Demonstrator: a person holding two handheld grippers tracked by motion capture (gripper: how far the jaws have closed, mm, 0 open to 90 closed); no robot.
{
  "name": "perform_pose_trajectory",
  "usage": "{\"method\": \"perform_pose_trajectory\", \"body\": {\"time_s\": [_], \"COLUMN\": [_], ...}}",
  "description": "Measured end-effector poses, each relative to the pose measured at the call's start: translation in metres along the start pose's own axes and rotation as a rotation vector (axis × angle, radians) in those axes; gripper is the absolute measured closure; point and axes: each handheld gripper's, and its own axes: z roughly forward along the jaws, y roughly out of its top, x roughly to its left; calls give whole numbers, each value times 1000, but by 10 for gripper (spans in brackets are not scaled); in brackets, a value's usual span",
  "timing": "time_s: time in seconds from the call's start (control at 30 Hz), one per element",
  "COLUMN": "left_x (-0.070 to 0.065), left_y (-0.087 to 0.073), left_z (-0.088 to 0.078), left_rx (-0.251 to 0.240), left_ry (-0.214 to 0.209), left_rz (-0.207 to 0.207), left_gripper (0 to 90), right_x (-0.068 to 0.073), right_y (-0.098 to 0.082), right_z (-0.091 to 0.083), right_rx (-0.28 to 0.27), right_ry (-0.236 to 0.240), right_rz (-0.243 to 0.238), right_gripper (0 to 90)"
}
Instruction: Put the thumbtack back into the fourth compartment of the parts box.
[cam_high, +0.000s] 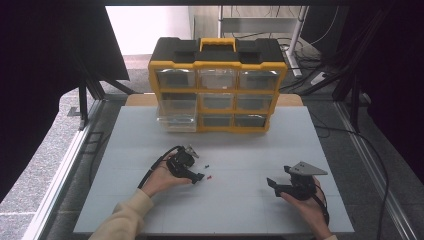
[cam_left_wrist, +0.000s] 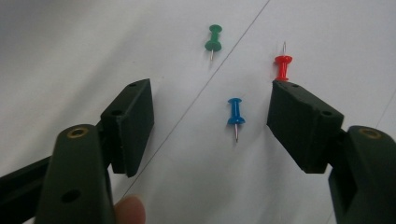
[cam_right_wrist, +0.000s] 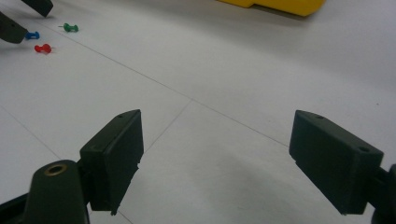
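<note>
A: Start with what is nearest. What is the condition of each tool?

B: The right tool (cam_high: 281, 186) rests low over the desk (cam_high: 250, 210) at the near right, jaws spread wide and holding nothing. The left tool (cam_left_wrist: 210, 119) is also spread, with nothing gripped. It points down at the pins, so the jaws straddle the blue pin (cam_left_wrist: 235, 114).

A: Why is the left tool held that way?

B: Judging from the layout, the wide opening clears the pin on both sides before the jaws close on it. The blue pin lies flat on the desk between the two jaws, touching neither. The right tool stands well apart, probably to keep out of the way.

A: Count the pins.

B: Three: one blue, one red, one green. The red pin (cam_left_wrist: 282, 65) lies just beyond the tip of one jaw. The green pin (cam_left_wrist: 214, 39) lies farther out, apart from the other two. All three rest on their sides, near the middle of the desk.

A: And beyond the pins?

B: One yellow and black drawer cabinet (cam_high: 217, 85) stands at the far edge of the desk. It has nine clear drawers in three rows of three. The lower left drawer (cam_high: 176, 119) is pulled forward, presumably to receive the pins.
</note>
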Motion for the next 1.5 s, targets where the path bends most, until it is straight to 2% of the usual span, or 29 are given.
{"method": "perform_pose_trajectory", "body": {"time_s": [0.03, 0.07, 0.1, 0.17, 0.2, 0.23, 0.47, 0.57, 0.8, 1.13, 1.23, 1.47, 1.5], "left_x": [-1, -4, -5, -5, -5, -7, -9, -11, -16, -15, -14, -10, -10], "left_y": [0, 0, 0, 1, 1, 1, 1, 3, 4, 1, 0, -6, -6], "left_z": [0, 1, 1, 0, -1, -1, -2, -2, -2, -2, -4, -19, -19], "left_rx": [11, 18, 17, 22, 29, 31, 34, 39, 49, 26, 17, -64, -64], "left_ry": [2, 31, 36, 31, 34, 32, 19, 23, 26, 15, 15, -7, -7], "left_rz": [6, 21, 19, 24, 35, 39, 50, 63, 63, 41, 46, 24, 24], "left_gripper": [341, 353, 378, 450, 450, 505, 662, 710, 817, 827, 827, 827, 827], "right_x": [0, -1, -1, -1, -1, -2, -2, -3, -2, -4, -4, -5, -5], "right_y": [0, 0, 1, 1, 1, 1, 1, 1, 1, 2, 2, 2, 2], "right_z": [0, 1, 1, 1, 1, 2, 3, 3, 4, 4, 4, 3, 3], "right_rx": [-1, -1, -1, -2, -2, -3, 7, 8, 11, 13, 12, 10, 10], "right_ry": [-3, -5, -3, -4, -4, -8, -21, -24, -25, -31, -32, -35, -37], "right_rz": [3, 5, 4, 2, 2, 2, 3, 4, 5, 9, 8, 14, 14], "right_gripper": [181, 181, 181, 182, 182, 182, 184, 184, 186, 188, 188, 187, 187]}}
